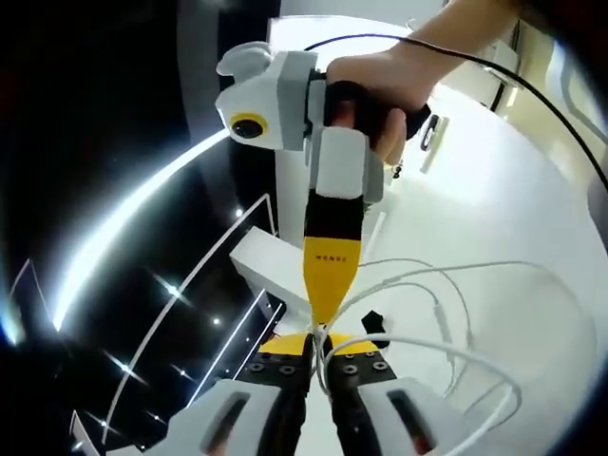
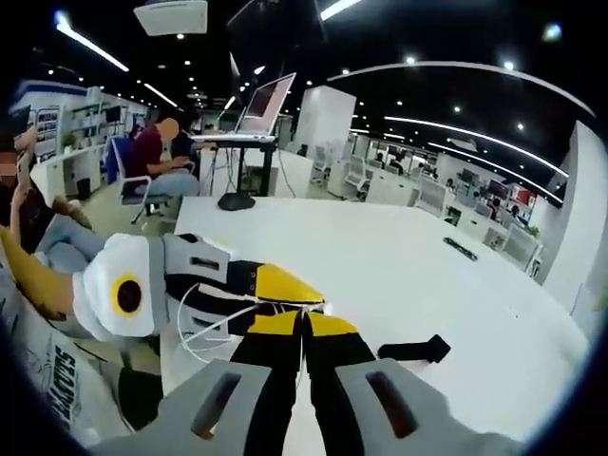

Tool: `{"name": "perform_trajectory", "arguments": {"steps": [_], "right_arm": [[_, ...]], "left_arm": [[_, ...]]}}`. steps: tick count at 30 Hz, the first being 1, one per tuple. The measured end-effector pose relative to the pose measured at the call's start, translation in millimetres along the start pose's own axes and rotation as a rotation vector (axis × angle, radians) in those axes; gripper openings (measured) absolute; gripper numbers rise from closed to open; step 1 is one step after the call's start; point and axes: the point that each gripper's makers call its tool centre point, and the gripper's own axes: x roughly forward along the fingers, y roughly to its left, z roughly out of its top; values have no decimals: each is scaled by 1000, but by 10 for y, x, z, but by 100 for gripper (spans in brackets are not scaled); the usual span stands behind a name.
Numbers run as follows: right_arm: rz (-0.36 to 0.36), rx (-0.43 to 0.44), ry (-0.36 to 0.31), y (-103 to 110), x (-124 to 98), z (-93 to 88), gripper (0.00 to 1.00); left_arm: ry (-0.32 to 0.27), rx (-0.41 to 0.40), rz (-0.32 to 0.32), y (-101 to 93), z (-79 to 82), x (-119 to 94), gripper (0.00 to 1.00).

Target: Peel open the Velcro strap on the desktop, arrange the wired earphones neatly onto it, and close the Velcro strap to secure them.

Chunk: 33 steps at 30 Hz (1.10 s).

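Both grippers meet tip to tip just beside the black Velcro strap [image 2: 415, 350], which lies flat on the white desk [image 2: 427, 266]. The left gripper [image 1: 318, 356] and the right gripper [image 2: 302, 318] are each clenched on the white earphone cable [image 1: 446, 323]. The rest of the cable lies in loose loops beyond the strap. I think these loops can tangle or slide off the strap if one claw pulls too hard, because the thin wire is slippery.

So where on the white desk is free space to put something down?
The white desk is bare between the black Velcro strap and the small dark object. It is crowded near both grippers, where the white earphone cable loops.
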Motion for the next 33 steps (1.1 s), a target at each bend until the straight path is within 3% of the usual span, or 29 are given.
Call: {"name": "perform_trajectory", "arguments": {"steps": [10,15,20,26,28,33], "right_arm": [[16,2,-15,44,5,-9,4],[-9,14,-92,10,-69,48,5],[-38,28,-174,-45,-203,137,5],[7,85,-251,96,-315,154,5],[2,86,-269,157,-372,110,5],[-27,86,-319,245,-522,53,5]], "left_arm": [[0,1,-4,-9,-1,2,9],[-9,-36,-16,-1,3,1,9],[-11,-84,-76,-75,7,26,8],[52,-102,-140,-110,-61,105,8],[100,-92,-180,-106,-85,144,8],[152,-93,-230,33,28,266,8]]}}
